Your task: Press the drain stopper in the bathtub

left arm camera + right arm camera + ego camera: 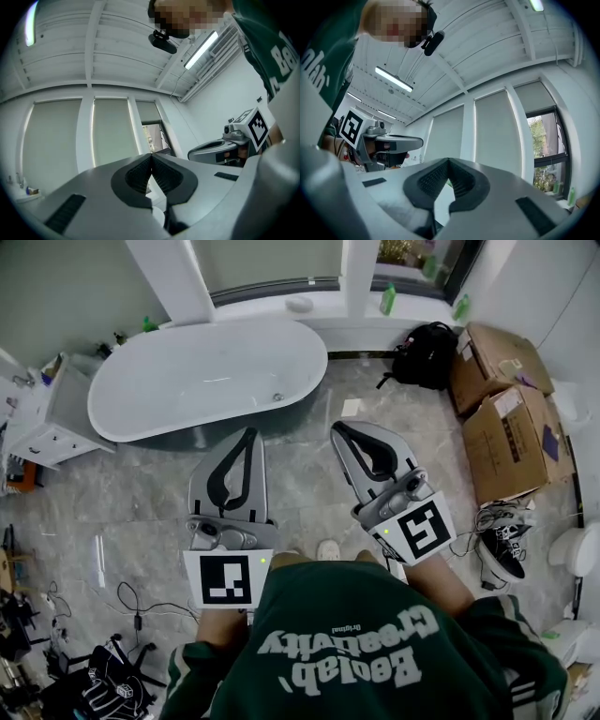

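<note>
While my left gripper [250, 434] and right gripper [337, 427] hover with jaws pressed together on nothing, the small round metal drain stopper [277, 397] lies inside the white oval bathtub [187, 381] ahead.

A home bathroom: a white freestanding bathtub [187, 371] stands at upper left on a grey marble-tiled floor [141, 493], with cardboard boxes [506, 427] piled along the right edge.

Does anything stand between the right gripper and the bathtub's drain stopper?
Nothing visible does. Only open floor and the near rim of the bathtub lie between the shut right gripper and the drain stopper.
</note>
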Demonstrator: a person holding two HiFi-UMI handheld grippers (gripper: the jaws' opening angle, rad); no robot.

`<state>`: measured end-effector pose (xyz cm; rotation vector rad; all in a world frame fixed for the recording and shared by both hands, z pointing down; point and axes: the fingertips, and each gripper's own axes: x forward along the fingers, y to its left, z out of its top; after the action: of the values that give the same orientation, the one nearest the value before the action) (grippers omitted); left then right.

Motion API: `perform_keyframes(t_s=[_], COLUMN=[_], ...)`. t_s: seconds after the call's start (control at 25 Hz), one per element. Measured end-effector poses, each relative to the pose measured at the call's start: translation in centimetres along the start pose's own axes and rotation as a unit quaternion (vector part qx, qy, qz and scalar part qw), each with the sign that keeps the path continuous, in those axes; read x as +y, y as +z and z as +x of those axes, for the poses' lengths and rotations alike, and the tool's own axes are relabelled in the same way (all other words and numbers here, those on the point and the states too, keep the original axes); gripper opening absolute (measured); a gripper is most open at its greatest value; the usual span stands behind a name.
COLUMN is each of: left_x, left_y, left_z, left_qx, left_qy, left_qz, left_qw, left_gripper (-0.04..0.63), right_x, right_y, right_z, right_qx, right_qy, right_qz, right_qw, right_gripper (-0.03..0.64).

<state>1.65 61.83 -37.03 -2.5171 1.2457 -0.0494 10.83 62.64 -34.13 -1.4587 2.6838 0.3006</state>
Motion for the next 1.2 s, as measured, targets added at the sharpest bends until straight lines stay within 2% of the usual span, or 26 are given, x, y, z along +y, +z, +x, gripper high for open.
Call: perform_keyframes(t_s=[0.16, 0.52, 0.84, 1.08, 1.2], left_x=[-1.1, -2.7, -1.8, 0.1, 2.1], left_y=[0.0, 0.0, -0.4, -2.6, -4.2], left_z=[0.4, 1.3, 3.7, 7.7, 10.0], left_qx=[0.009, 0.017, 0.003, 0.002, 0.0], left_qy=[0.001, -0.001, -0.008, -0.024, -0.023], left_qz=[-0.005, 0.014, 0.022, 0.025, 0.015], left_qw=[0.9999, 0.9998, 0.9997, 0.9994, 0.9996], left_gripper=[0.003, 0.003, 0.003, 0.003, 0.003], right_x=[-0.4, -2.0, -3.7, -6.4, -8.2], right_y=[-0.3, -2.0, -3.2, -4.8, -6.2], right_z=[-0.8, -2.2, -0.4, 2.5, 4.9], right_qx=[-0.001, 0.001, 0.007, 0.008, 0.008], right_qy=[0.007, -0.001, -0.003, -0.017, -0.026], right_qz=[0.0, 0.03, 0.027, 0.021, 0.029], right_qw=[1.0, 1.0, 1.0, 1.0, 0.999], right_gripper=[0.014, 0.014, 0.014, 0.014, 0.014])
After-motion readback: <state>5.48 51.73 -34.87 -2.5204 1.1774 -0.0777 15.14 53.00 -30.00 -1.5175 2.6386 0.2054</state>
